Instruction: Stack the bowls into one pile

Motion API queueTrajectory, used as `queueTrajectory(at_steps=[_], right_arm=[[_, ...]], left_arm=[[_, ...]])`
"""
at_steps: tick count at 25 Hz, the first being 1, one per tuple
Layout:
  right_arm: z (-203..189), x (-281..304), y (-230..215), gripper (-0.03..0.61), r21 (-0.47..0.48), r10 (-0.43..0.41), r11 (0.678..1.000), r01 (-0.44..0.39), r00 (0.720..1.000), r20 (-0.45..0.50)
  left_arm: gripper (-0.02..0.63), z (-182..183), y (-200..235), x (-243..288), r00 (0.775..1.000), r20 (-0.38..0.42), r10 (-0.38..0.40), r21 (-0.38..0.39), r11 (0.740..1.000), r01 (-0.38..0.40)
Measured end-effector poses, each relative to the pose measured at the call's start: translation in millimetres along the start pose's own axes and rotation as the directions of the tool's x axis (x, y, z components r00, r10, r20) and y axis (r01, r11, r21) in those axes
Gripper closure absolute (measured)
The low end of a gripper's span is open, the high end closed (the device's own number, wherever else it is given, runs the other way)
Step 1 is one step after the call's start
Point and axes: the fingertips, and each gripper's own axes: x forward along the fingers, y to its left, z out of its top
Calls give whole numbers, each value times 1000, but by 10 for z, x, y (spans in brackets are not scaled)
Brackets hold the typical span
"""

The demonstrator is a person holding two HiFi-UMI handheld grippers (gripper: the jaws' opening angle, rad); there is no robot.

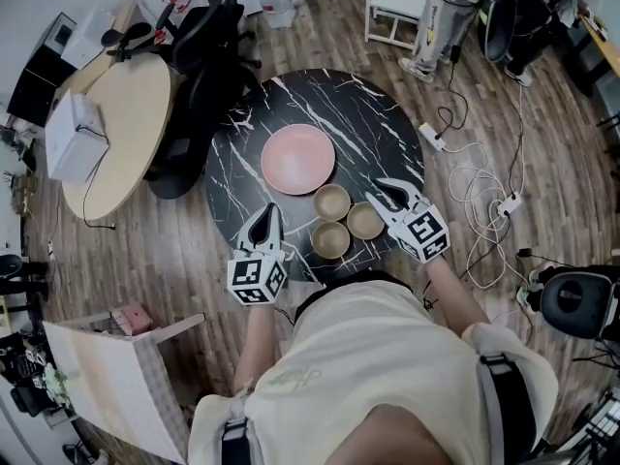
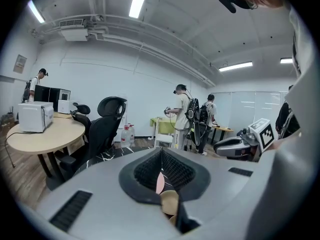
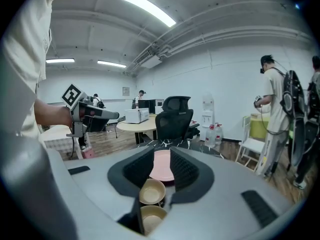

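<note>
Right now the round black table [image 1: 291,100] is carrying all four bowls, none of them stacked. With the person [image 1: 378,356] standing at 6 o'clock, the pink bowl [image 1: 297,159] is sitting about at the middle, a touch toward 10 o'clock. Three smaller ones are clustering between it and the 6 o'clock rim: the far tan bowl [image 1: 331,201] just beside the pink one's edge, the right tan bowl [image 1: 365,220] at its 4 o'clock, and the near tan bowl [image 1: 330,239] closest to the person. Their rims are lying very close; whether they are touching cannot be told.

The left gripper [image 1: 267,211] is hovering at 9 o'clock of the near tan bowl, over the table near its 7 o'clock edge, its jaws pressing together with nothing between them. The right gripper [image 1: 386,194] is hanging at 1 o'clock of the right tan bowl, jaws standing apart and gripping nothing.

Bare marble is running in a broad band from 9 through 12 to 3 o'clock. Beyond the rim, a black office chair [image 1: 208,37] is crowding the 10 o'clock side and a beige table [image 1: 126,124] is standing at 9 o'clock. A power strip [image 1: 432,136] with cables [image 1: 484,177] is trailing over the wooden floor [image 1: 542,114] at 3 o'clock.
</note>
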Motion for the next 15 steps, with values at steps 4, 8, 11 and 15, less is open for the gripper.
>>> queueTrajectory(at_steps=[4, 8, 11, 15], right_arm=[[-76, -13, 36, 445, -1, 1, 1000, -1, 1000, -26], [-168, -23, 35, 445, 6, -2, 1000, 3, 999, -44], [-387, 36, -30, 460, 32, -15, 999, 17, 997, -80], [-794, 122, -118, 459, 60, -20, 998, 30, 987, -158]], left_arm=[[594, -52, -14, -32, 1000, -8, -6, -4, 1000, 6], [594, -90, -15, -56, 1000, -16, -7, -11, 1000, 7], [594, -156, -14, -81, 1000, -30, -7, -16, 1000, 6], [594, -284, -18, -111, 998, -63, 0, -24, 1000, -1]])
